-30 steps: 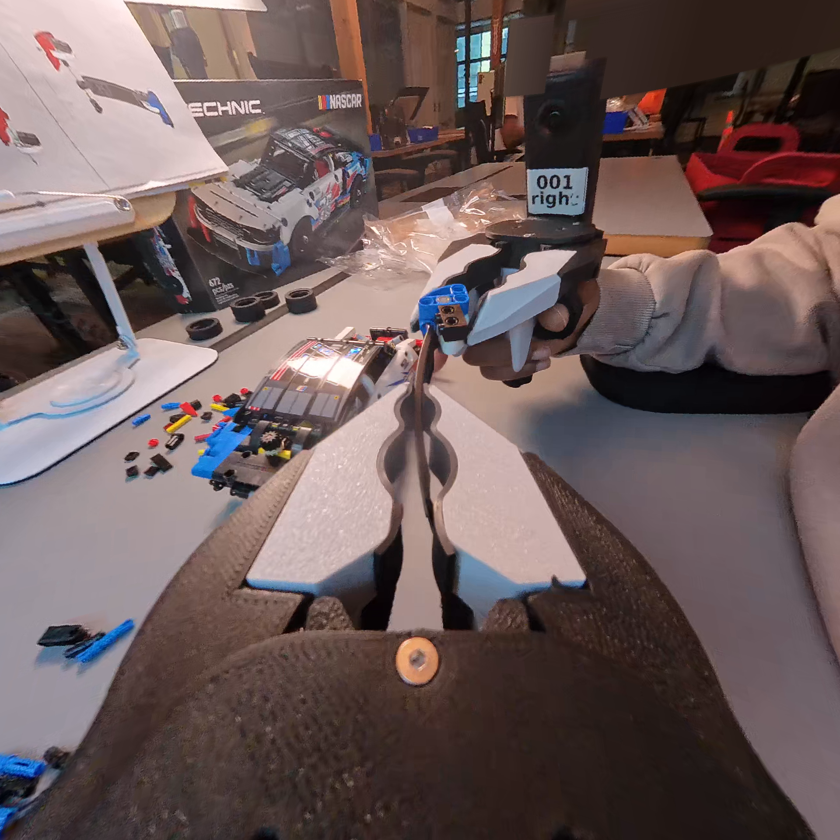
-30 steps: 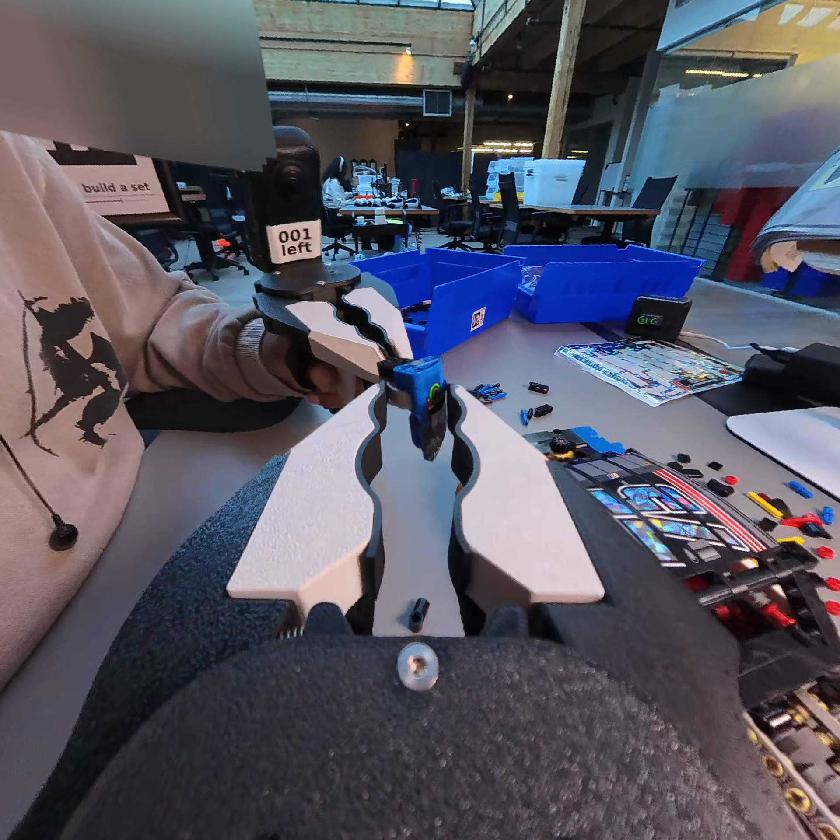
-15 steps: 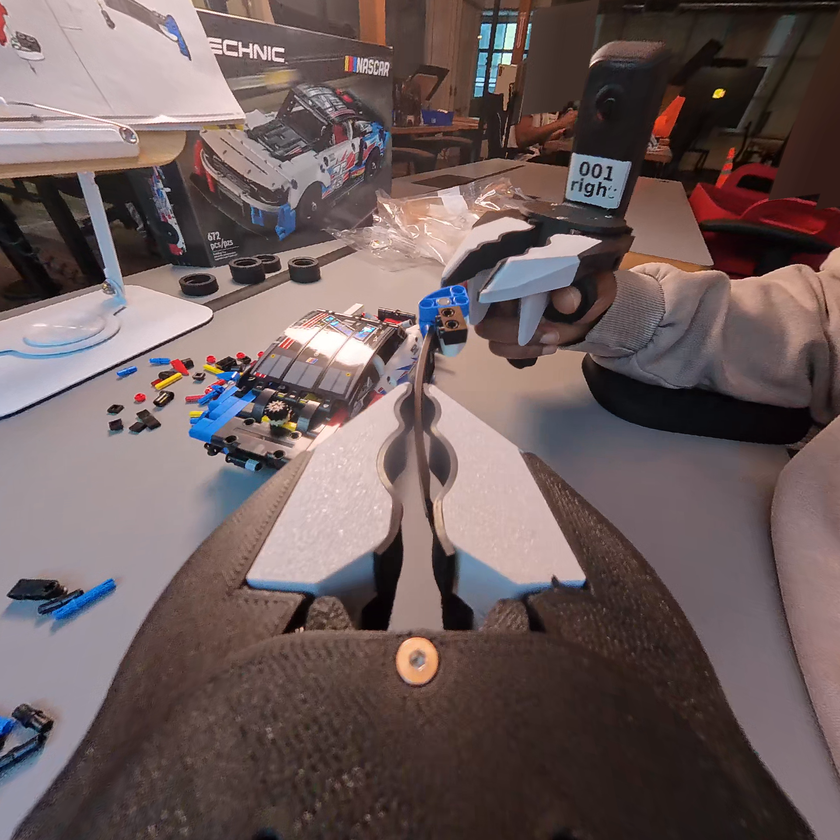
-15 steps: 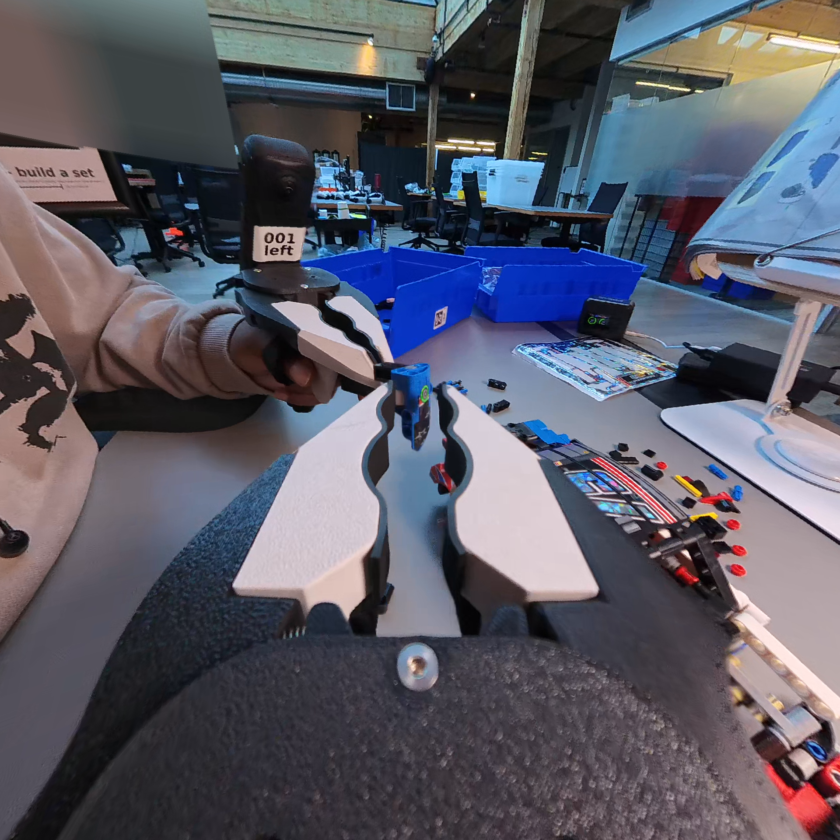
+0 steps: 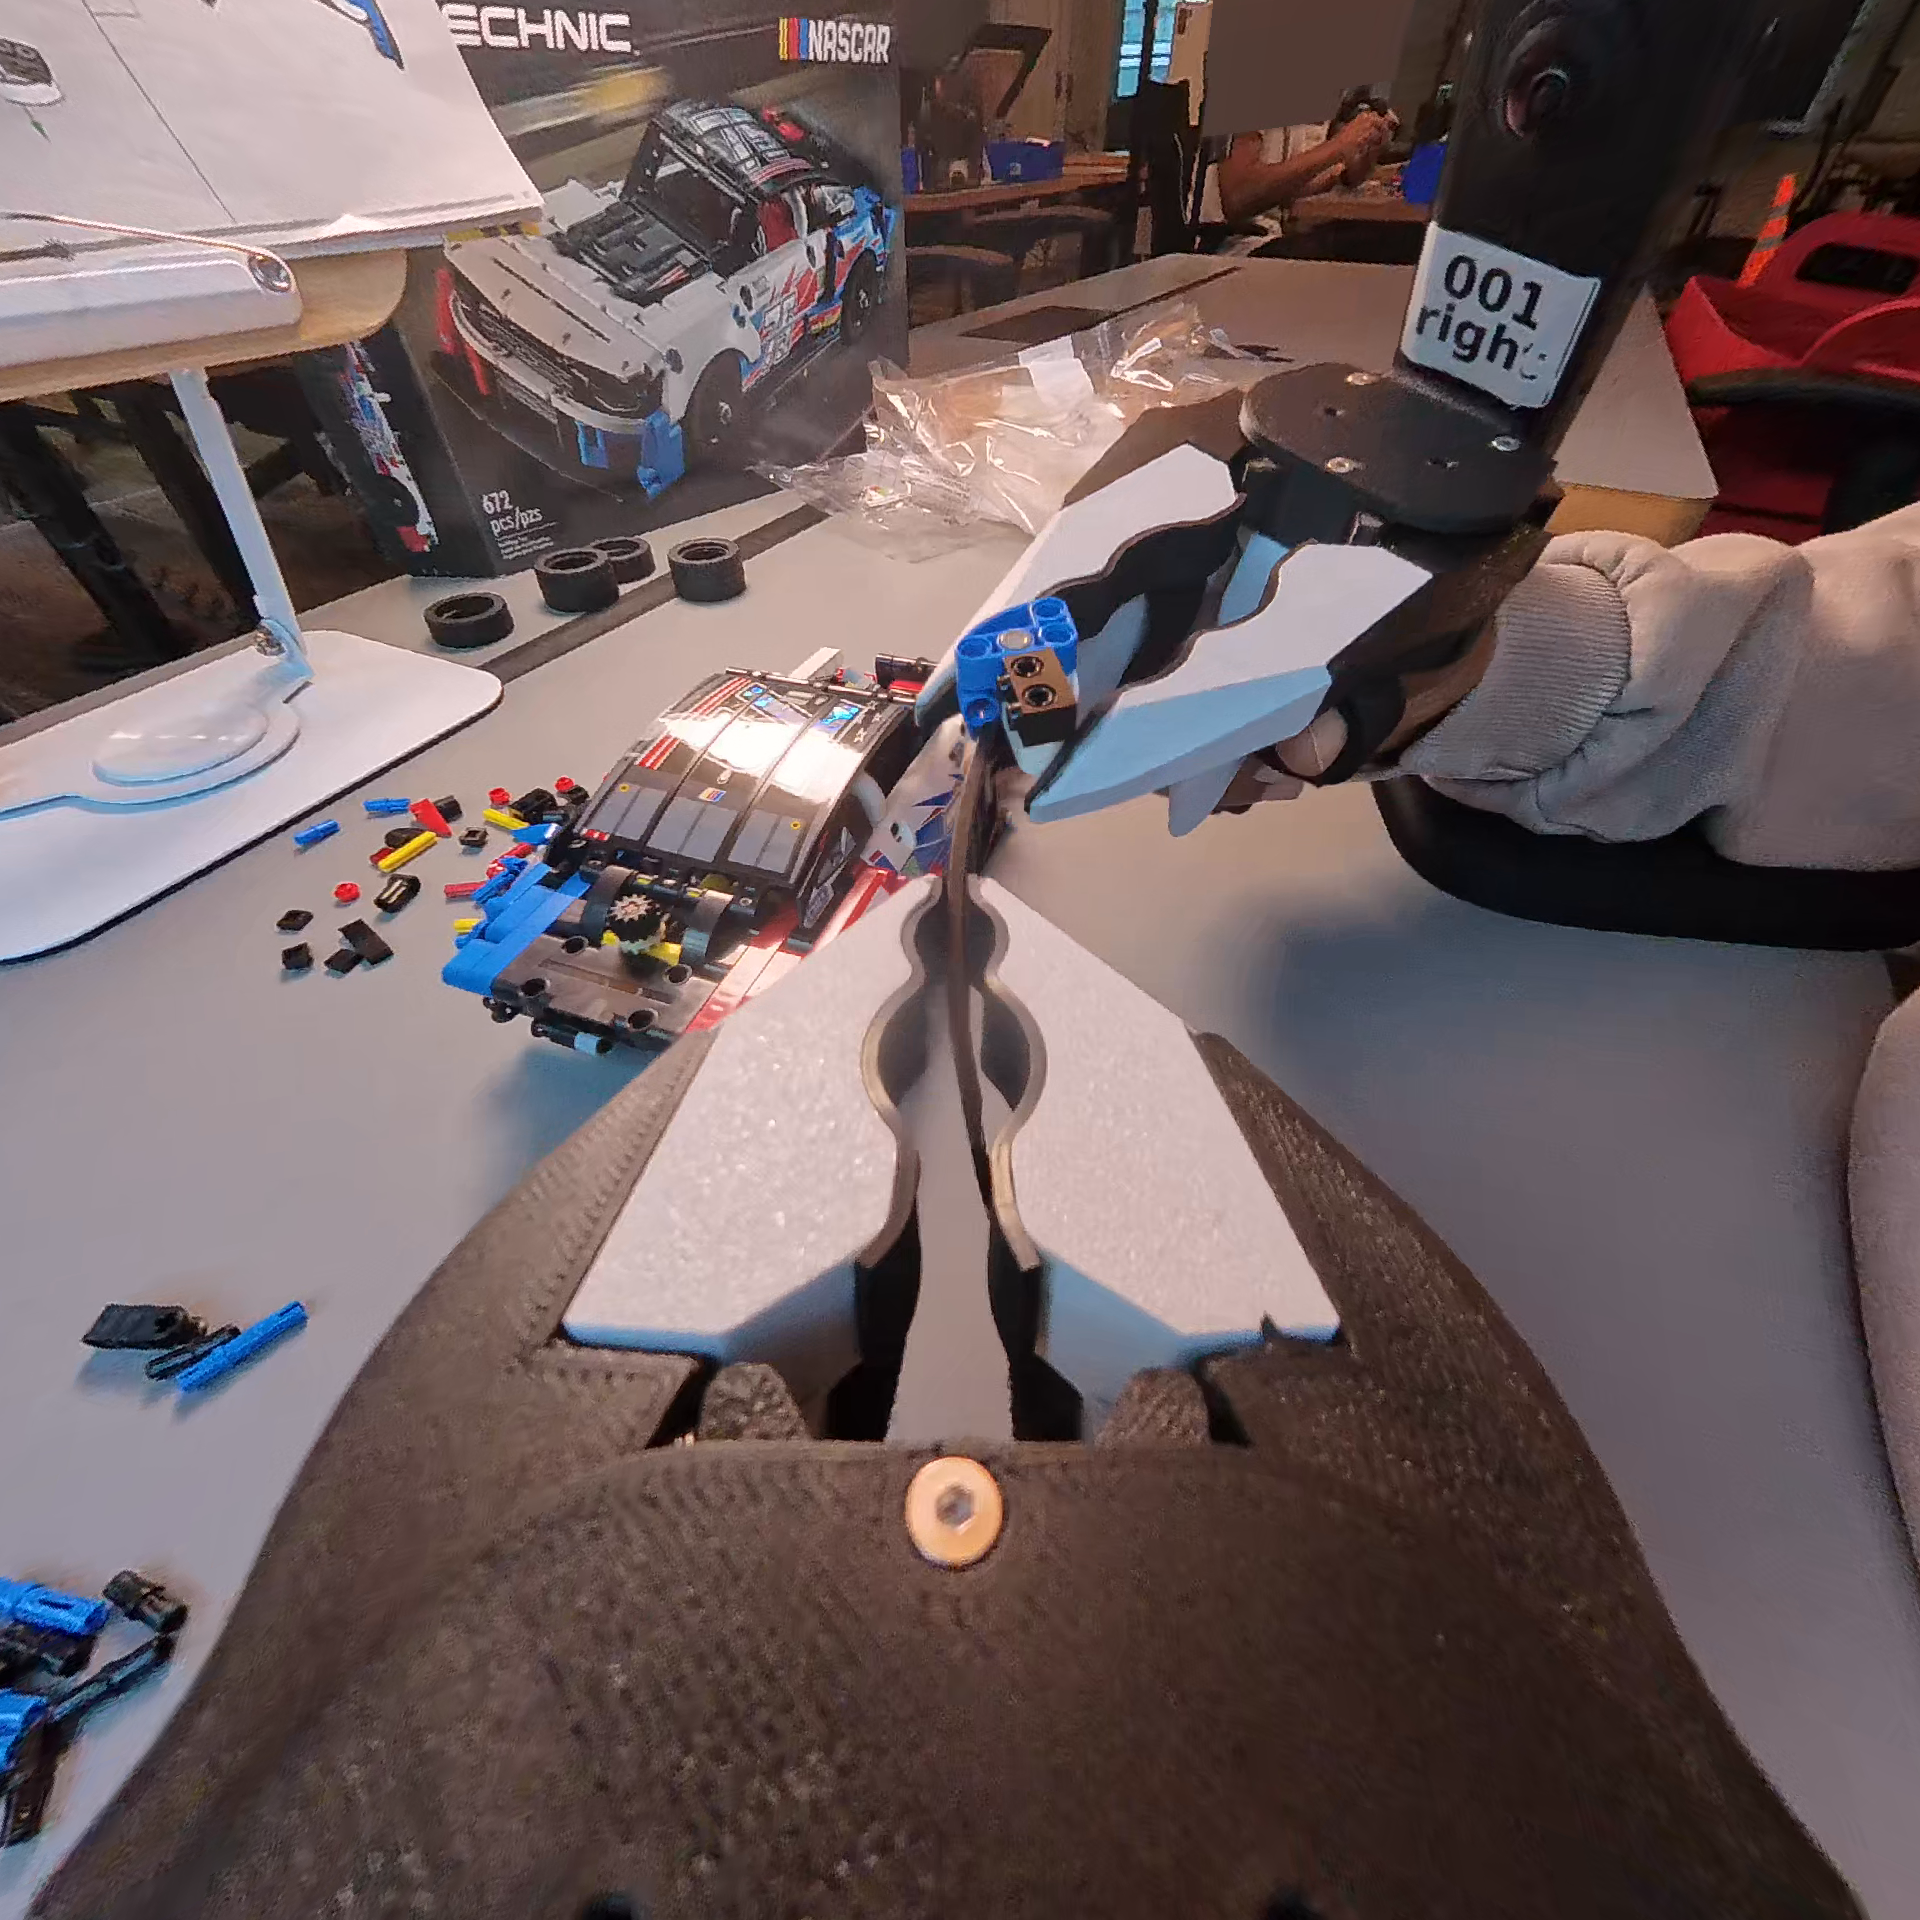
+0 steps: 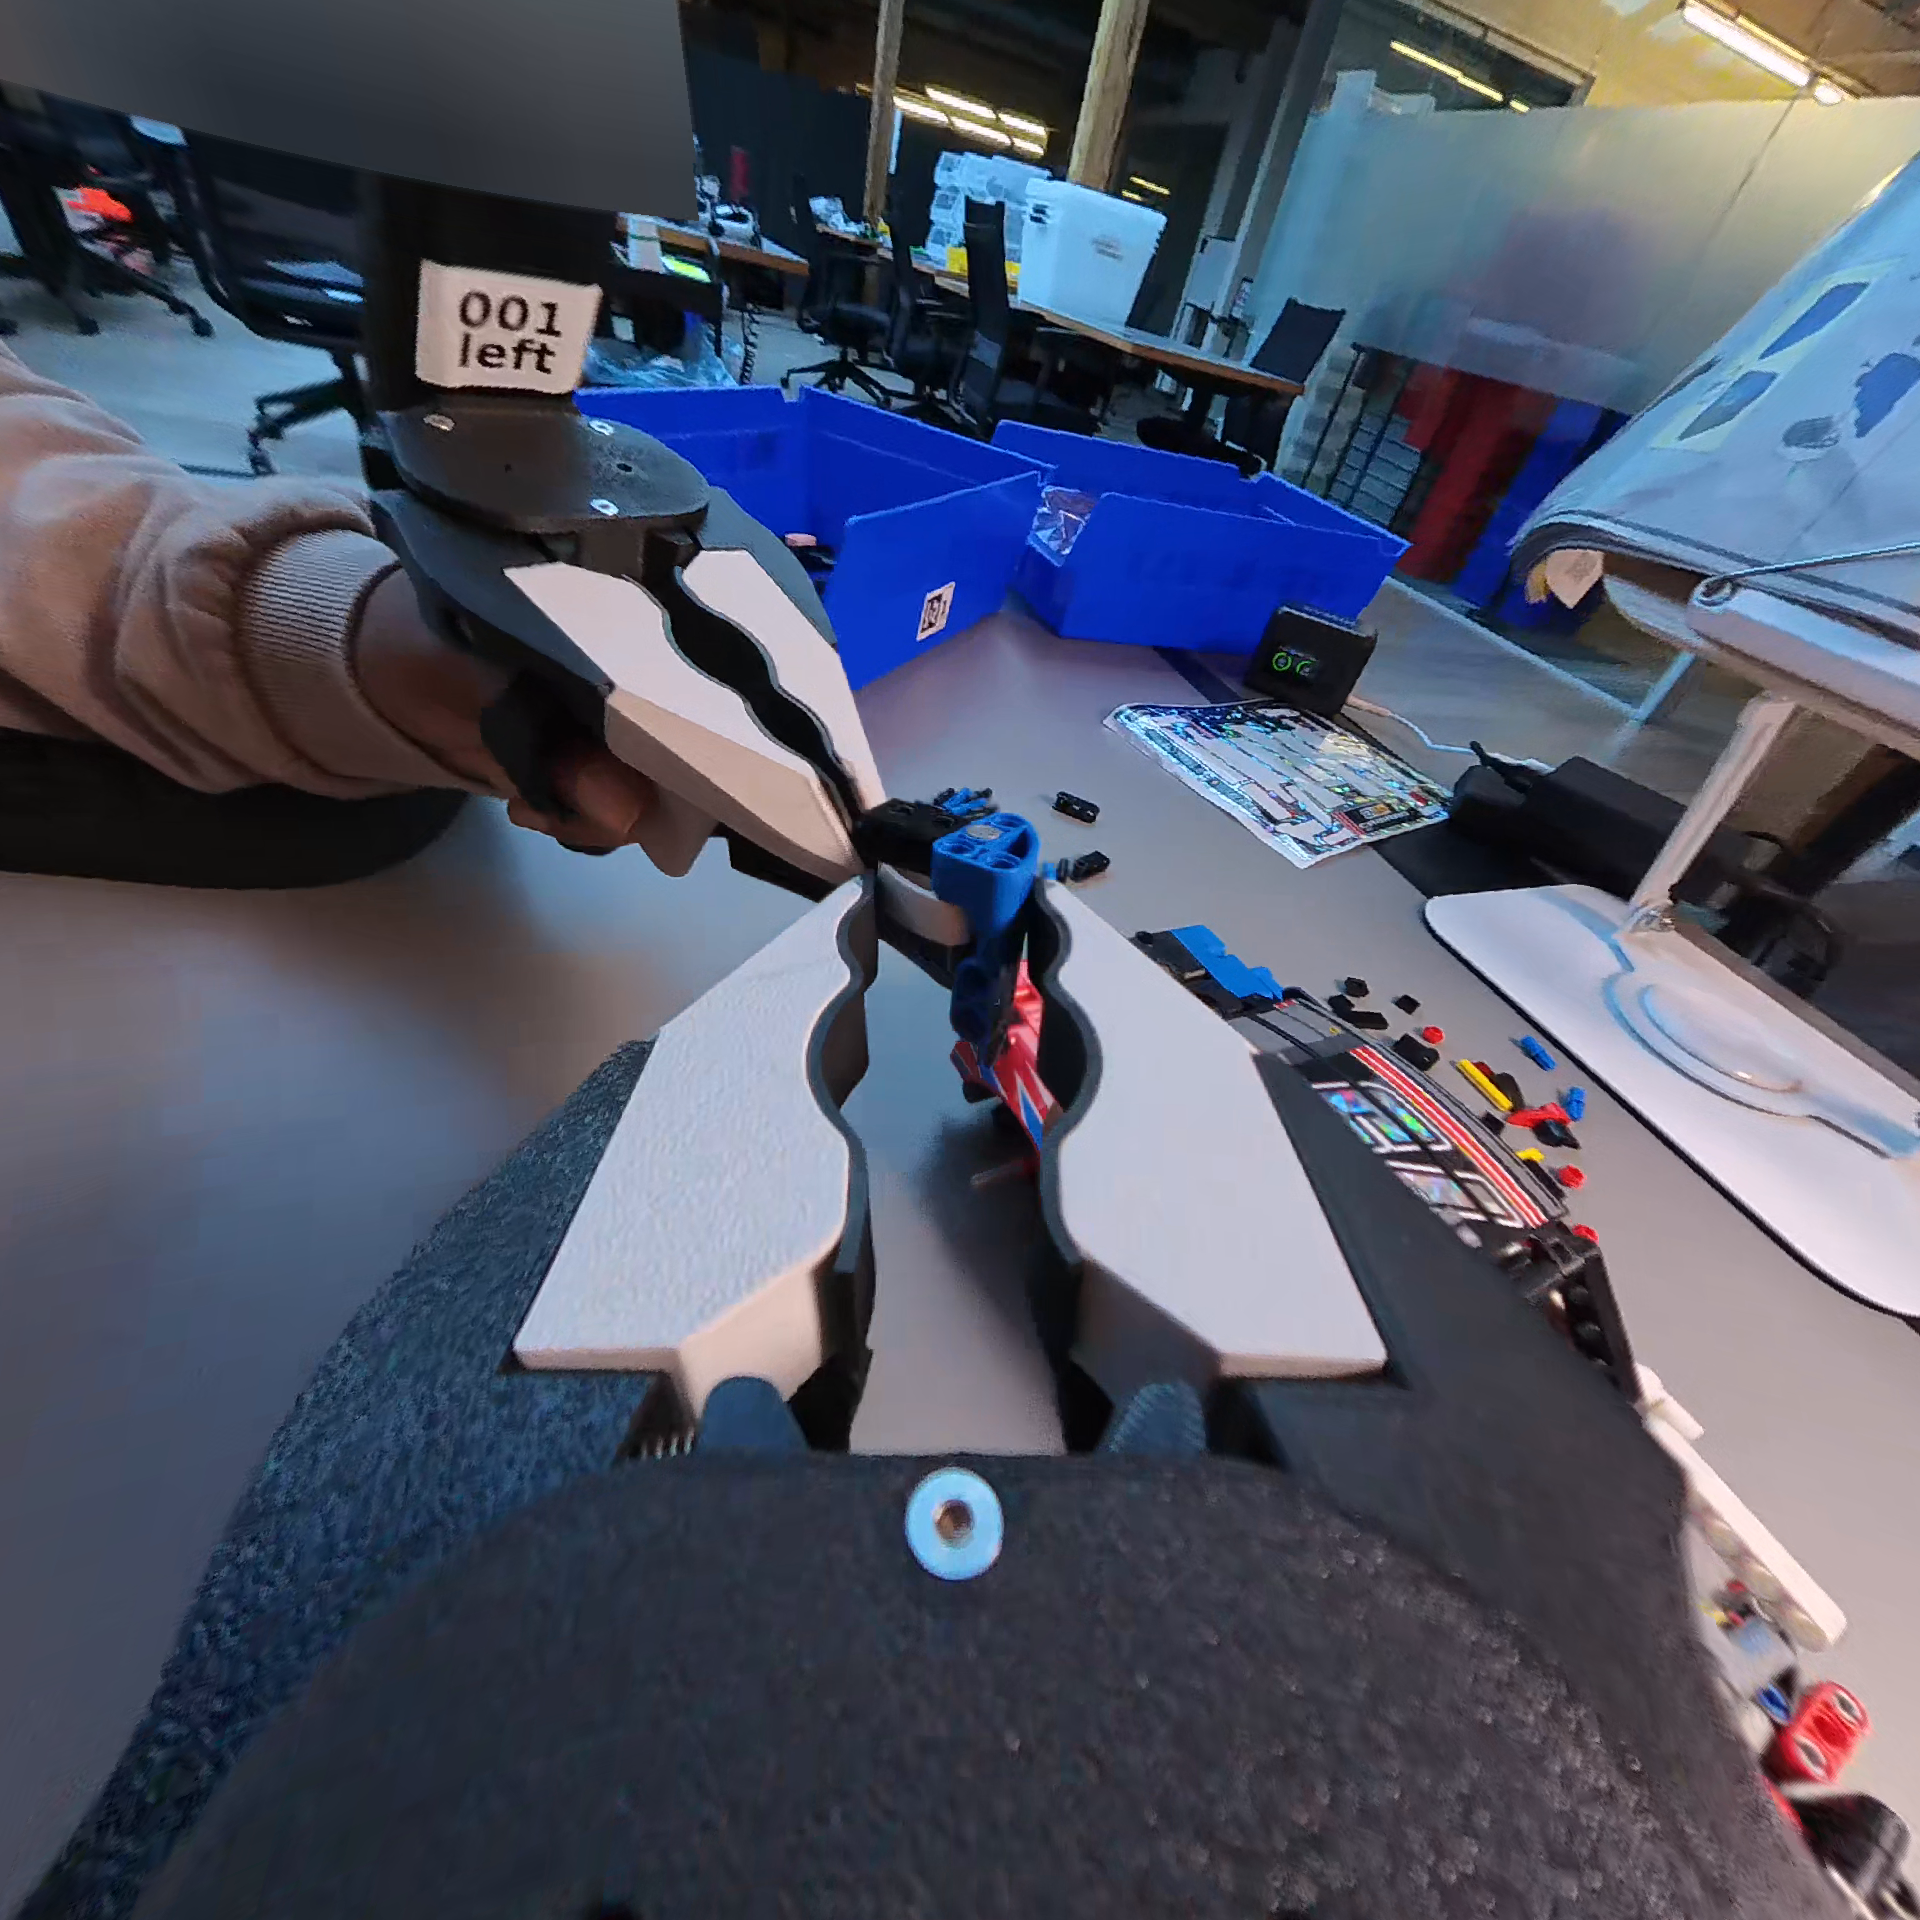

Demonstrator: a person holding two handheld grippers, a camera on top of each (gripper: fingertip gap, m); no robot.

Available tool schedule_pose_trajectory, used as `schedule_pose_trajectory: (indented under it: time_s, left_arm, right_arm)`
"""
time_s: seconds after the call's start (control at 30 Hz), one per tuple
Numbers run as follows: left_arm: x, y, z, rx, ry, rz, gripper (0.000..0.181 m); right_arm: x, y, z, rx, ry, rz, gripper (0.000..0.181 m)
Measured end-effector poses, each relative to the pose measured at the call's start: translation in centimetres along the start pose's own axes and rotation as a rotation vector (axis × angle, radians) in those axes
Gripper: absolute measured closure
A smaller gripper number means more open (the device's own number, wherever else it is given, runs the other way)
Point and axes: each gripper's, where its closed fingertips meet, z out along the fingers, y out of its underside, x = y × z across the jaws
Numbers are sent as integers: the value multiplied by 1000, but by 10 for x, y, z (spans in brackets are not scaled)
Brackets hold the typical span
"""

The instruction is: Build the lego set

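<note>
My left gripper point(image 5: 951, 896) is shut on a thin dark flexible rod point(image 5: 968, 1039) that runs up out of its fingertips. My right gripper point(image 5: 979, 758) is shut on a small blue piece point(image 5: 1013, 649) with a black block on it, and the rod's top end meets that piece. In the right wrist view my right gripper point(image 6: 951, 896) holds the blue piece point(image 6: 982, 873) at its tips. The left gripper point(image 6: 857, 831) touches it from the left. The part-built car point(image 5: 727, 831) lies on the grey table just beyond both grippers and also shows in the right wrist view point(image 6: 1403, 1122).
Loose small pieces point(image 5: 416, 842) lie left of the car. Tyres point(image 5: 582, 577), the set's box point(image 5: 665, 260) and plastic bags point(image 5: 997, 416) stand behind. A white stand point(image 5: 239, 707) holds the instructions. Blue bins point(image 6: 1039, 540) and a sticker sheet point(image 6: 1278, 769) sit farther off. The tips of both grippers are at nearly the same place.
Both grippers have come closer together and lower over the car's end. The blue piece still meets the rod's tip. Both holds are unchanged.
</note>
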Motion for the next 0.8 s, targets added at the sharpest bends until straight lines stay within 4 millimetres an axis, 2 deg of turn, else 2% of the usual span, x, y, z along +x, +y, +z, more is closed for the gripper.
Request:
schedule_pose_trajectory:
  time_s: [0.13,0.23,0.33,0.4,0.57,0.7,0.8]
  left_arm:
    - [11,-6,-2,24,104,-78,181]
    - [15,-1,-3,-21,137,-110,181]
    - [20,17,-1,-146,168,-123,181]
    - [22,30,0,-212,174,-101,181]
    - [26,51,3,-321,200,-112,181]
    - [17,77,1,-452,156,-36,181]
    - [20,91,1,-510,186,-49,181]
  right_arm:
    - [-9,-13,-9,101,-123,80,156]
    - [-15,-14,-10,105,-134,-3,156]
    - [-20,-4,-5,28,-116,-136,157]
    - [-24,0,-2,3,-118,-149,156]
    - [-24,-8,-4,85,-177,25,156]
    - [-18,-32,-21,263,-295,281,156]
    - [-15,-44,-33,368,-405,450,157]
